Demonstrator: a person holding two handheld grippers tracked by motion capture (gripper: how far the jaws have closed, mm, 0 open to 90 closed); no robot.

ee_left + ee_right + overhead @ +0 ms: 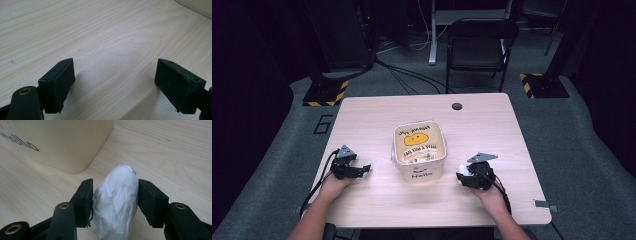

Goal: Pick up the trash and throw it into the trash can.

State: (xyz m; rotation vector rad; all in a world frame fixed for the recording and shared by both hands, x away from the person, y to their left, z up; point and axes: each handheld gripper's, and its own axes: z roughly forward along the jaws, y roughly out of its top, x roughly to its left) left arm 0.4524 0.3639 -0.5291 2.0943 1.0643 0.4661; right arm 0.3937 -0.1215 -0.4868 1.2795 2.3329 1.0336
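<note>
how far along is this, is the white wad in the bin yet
Not yet. Done: the right gripper has closed on the crumpled white wad, pads pressing both its sides. In hand: the wad sits low over the table beside the cream bin. Left: probably lifting it into the bin. The left gripper is open.

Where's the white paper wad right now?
The white paper wad is clamped in the right gripper, low over the table, just right of the cream tub; the high view shows it at the gripper's tip.
</note>
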